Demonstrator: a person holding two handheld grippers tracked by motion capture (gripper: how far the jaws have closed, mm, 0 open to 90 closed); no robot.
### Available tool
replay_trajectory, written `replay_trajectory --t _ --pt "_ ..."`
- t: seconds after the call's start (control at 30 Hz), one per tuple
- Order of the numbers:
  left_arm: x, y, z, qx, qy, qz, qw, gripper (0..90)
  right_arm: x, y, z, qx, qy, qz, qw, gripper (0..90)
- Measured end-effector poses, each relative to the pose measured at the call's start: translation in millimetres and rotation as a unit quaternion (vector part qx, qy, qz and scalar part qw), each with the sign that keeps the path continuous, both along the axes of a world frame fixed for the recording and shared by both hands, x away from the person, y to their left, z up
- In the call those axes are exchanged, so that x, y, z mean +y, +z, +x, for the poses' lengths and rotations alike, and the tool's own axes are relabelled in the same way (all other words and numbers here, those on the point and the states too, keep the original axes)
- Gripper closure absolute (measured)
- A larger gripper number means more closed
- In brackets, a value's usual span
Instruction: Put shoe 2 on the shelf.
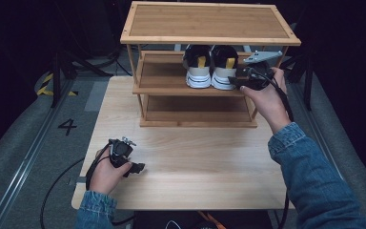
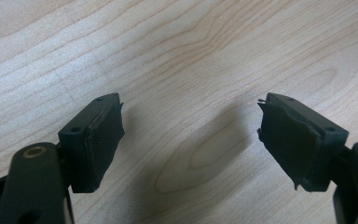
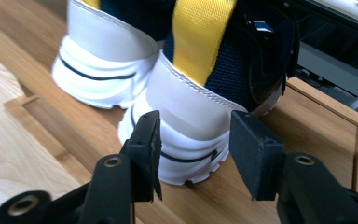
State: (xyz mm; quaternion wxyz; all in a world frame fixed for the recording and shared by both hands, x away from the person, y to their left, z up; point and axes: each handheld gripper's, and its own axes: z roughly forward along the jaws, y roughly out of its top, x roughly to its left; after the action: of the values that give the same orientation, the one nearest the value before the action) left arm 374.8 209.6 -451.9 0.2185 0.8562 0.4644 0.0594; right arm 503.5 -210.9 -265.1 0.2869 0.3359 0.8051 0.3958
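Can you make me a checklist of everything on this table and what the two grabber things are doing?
Surface: pale wooden table, bare at the front.
Job's things: pair of shoes on the middle shelf of a wooden rack, heels facing the person, yellow pull tabs up.
Clutter: nothing seen.
Grippers: left gripper open, low over bare table; right gripper open, jaws either side of the right shoe's heel, not clamped.
Cables: black cable trails from the left gripper off the table; another runs along the right hand.
Surroundings: grey floor with a painted 4; dark background.
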Motion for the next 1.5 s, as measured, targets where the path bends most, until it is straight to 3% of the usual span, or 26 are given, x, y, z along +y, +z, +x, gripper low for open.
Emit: replay_trajectory --t 0.37,0.77,1.13,1.37,1.43,1.5 --pt "-3.5 1.5 2.4 -0.001 -0.003 -0.004 1.0 21.9 -20.4 12.2 -29.6 0.006 0.023 0.018 0.9996 50.9" --pt "-1.7 7.1 9.3 -0.007 -0.007 -0.013 0.9999 21.8 -64.5 -2.4 -58.0 0.023 0.023 0.027 0.9991 47.3" --pt "19.3 16.4 15.0 -0.024 0.006 -0.027 0.9993 21.5 -107.1 -39.6 -78.9 0.063 0.023 0.043 0.9968 45.8" --pt "22.3 14.6 18.4 -0.025 0.008 -0.027 0.9993 21.1 -129.6 -74.8 -88.5 0.086 0.018 0.038 0.9954 45.7" --pt "22.5 13.4 19.5 -0.027 0.005 -0.013 0.9995 23.2 -135.1 -85.2 -89.7 0.087 0.012 0.03 0.9957 45.7" --pt "22.9 12.9 19.8 -0.026 0.012 -0.021 0.9994 23.1 -139.7 -95.9 -90.7 0.08 0.001 0.016 0.9966 45.5"
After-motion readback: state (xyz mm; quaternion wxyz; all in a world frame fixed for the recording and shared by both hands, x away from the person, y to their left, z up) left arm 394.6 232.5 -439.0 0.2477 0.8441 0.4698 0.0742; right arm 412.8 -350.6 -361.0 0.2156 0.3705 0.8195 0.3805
